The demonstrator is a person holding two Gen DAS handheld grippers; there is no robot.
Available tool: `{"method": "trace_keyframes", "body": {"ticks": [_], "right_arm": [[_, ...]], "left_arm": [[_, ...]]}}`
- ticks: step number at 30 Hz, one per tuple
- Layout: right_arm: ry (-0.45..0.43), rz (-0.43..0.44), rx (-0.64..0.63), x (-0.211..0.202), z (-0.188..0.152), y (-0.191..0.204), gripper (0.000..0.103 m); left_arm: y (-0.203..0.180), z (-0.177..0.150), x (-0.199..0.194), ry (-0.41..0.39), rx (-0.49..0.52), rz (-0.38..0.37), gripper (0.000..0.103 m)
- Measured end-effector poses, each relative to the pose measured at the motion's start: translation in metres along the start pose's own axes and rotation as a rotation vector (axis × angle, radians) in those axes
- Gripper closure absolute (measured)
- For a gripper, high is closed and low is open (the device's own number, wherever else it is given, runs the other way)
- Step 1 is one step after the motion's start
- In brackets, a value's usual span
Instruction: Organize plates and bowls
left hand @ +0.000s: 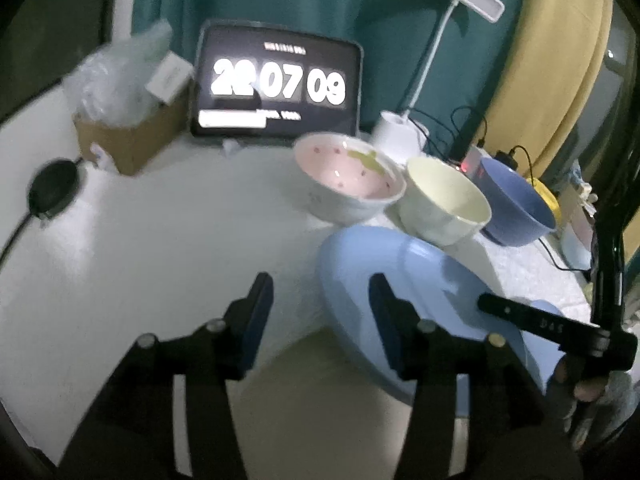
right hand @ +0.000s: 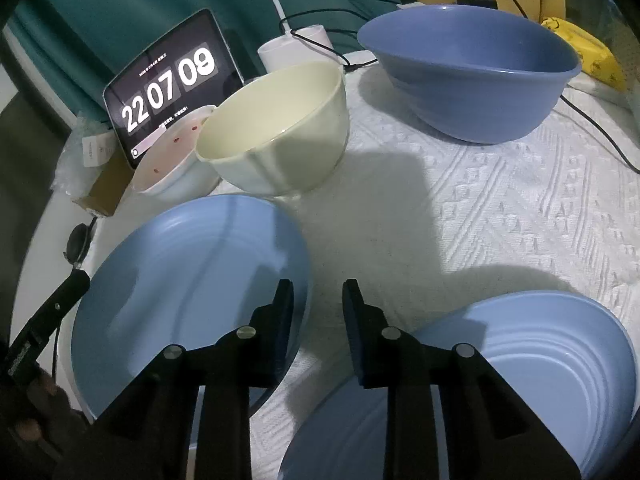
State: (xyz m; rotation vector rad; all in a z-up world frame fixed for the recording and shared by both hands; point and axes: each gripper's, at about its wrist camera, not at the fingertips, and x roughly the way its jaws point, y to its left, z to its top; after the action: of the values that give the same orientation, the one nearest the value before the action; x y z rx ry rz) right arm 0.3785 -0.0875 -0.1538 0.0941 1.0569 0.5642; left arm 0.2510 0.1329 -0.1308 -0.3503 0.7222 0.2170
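3 bowls (right hand: 276, 128), 2 blue plates (right hand: 192, 300), left tongs (left hand: 320, 300) and right tongs (right hand: 318, 312) both spread, gripping nothing

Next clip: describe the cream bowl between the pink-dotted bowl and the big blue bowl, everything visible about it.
The cream bowl is a deep, round bowl, pale yellow-cream inside and out, glossy like glazed ceramic, with faint vertical ridges low on its outer wall. It stands upright and looks empty on the white textured cloth. Its rim sits against or just in front of the pink-dotted bowl; contact is unclear. The blue bowl stands apart from it, and neither claw touches it.
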Motion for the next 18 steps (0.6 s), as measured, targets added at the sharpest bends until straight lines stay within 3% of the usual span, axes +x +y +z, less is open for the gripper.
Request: {"method": "trace_keyframes", "body": {"ticks": [2,6,7,9,18], "right_arm": [[0.002,0.002,-0.001,0.0,0.0,0.0,0.077],[0.009,0.033,0.008,0.0,0.0,0.003,0.09],[0.007,0.028,0.004,0.0,0.0,0.004,0.09],[0.006,0.008,0.002,-0.001,-0.001,0.005,0.09],[-0.021,0.001,-0.007,-0.016,-0.006,0.009,0.09]], "left_arm": [[-0.004,-0.002,0.006,0.026,0.009,-0.022,0.052],[-0.012,-0.007,0.017,0.065,0.022,-0.061,0.055],[-0.014,-0.009,0.018,0.062,0.034,-0.065,0.063],[-0.016,-0.009,0.016,0.052,0.046,-0.048,0.069],[-0.018,-0.011,0.004,0.038,0.06,-0.049,0.071]]}}
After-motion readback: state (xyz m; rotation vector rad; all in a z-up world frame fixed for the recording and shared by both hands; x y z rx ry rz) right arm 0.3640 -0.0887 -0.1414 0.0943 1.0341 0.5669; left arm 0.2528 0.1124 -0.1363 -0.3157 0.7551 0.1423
